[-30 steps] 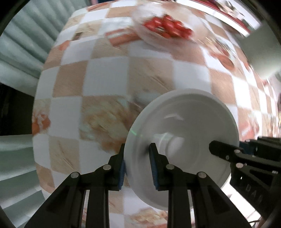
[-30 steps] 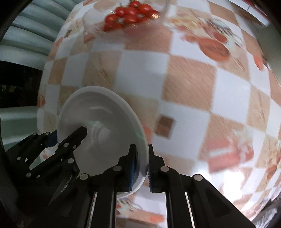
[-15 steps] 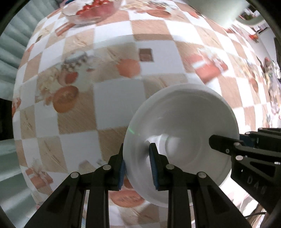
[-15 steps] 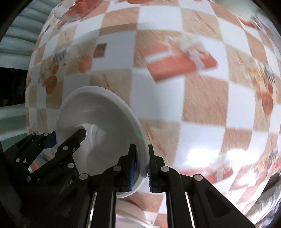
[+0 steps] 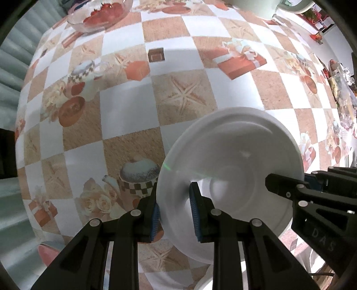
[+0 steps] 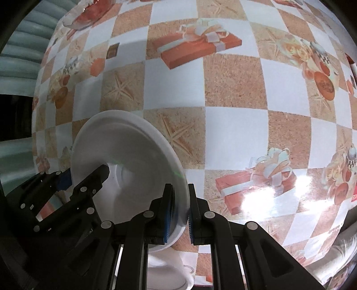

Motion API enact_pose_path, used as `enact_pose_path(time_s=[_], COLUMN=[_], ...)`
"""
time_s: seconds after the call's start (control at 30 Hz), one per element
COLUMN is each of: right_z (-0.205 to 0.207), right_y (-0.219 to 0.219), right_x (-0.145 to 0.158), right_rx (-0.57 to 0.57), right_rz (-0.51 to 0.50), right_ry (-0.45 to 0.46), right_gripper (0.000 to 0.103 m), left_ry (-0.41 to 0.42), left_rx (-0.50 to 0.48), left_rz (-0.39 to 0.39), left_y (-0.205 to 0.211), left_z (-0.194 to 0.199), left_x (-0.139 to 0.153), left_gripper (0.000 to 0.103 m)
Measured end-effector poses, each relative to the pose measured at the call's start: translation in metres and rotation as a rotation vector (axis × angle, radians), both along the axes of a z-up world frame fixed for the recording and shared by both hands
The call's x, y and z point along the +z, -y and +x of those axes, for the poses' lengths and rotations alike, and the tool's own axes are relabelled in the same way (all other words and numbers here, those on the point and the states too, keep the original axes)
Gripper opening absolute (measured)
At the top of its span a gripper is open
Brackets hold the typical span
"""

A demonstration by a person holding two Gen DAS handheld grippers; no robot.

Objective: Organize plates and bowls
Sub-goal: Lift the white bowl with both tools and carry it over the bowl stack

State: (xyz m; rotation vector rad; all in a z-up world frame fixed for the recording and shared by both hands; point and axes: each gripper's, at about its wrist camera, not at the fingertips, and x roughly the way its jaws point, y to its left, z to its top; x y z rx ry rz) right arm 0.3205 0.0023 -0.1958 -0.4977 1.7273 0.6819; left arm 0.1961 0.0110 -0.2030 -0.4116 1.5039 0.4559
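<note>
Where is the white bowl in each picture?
Left wrist view: the white bowl is at lower right, its rim pinched by the left gripper.
Right wrist view: the white bowl is at lower left, its rim pinched by the right gripper.
Shared landmark: the glass bowl of red fruit on the checkered tablecloth, at top left in both views.

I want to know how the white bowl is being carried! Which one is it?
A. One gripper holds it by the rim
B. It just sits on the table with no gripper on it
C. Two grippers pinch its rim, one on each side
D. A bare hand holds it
C: the left gripper and the right gripper each clamp opposite edges of the white bowl above the checkered tablecloth.
</note>
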Motion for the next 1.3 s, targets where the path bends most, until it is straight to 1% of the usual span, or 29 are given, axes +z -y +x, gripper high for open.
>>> enact_pose_path(time_s=[0.03,0.07,0.27,0.33,0.43,0.5,0.53,0.7,0.73,0.87,1.07,1.3], right_z=[0.000,0.001,0.004,-0.001,-0.003,-0.002,-0.004,-0.020,-0.024,-0.040,-0.062,-0.079], right_y=[0.002,0.003,0.012,0.011,0.018,0.023,0.024,0.037,0.040,0.055,0.074,0.089], right_x=[0.003,0.008,0.045,0.053,0.068,0.079,0.084,0.103,0.105,0.114,0.116,0.108], right_rx=[-0.001,-0.003,-0.014,-0.020,-0.033,-0.043,-0.046,-0.062,-0.063,-0.084,-0.116,-0.140], right_rz=[0.006,0.015,0.064,0.076,0.087,0.092,0.093,0.092,0.091,0.086,0.070,0.041], right_ry=[0.004,0.008,0.032,0.039,0.051,0.059,0.064,0.086,0.091,0.095,0.081,0.060], right_gripper=[0.013,0.013,0.013,0.013,0.013,0.013,0.013,0.013,0.013,0.013,0.013,0.013], left_ry=[0.006,0.012,0.051,0.068,0.089,0.102,0.106,0.114,0.113,0.108,0.099,0.073], left_rx=[0.000,0.002,0.000,-0.006,-0.023,-0.034,-0.036,-0.072,-0.077,-0.107,-0.165,-0.200], left_rz=[0.005,0.011,0.056,0.067,0.078,0.085,0.085,0.084,0.083,0.074,0.079,0.054], left_y=[-0.011,-0.007,-0.010,-0.010,-0.001,0.013,0.009,0.028,0.028,0.044,0.065,0.078], left_z=[0.005,0.008,0.009,0.007,-0.001,-0.007,-0.010,-0.024,-0.024,-0.038,-0.052,-0.063], left_x=[0.004,0.008,0.052,0.065,0.081,0.093,0.096,0.100,0.096,0.099,0.100,0.089], left_gripper=[0.027,0.027,0.027,0.027,0.027,0.027,0.027,0.027,0.027,0.027,0.027,0.027])
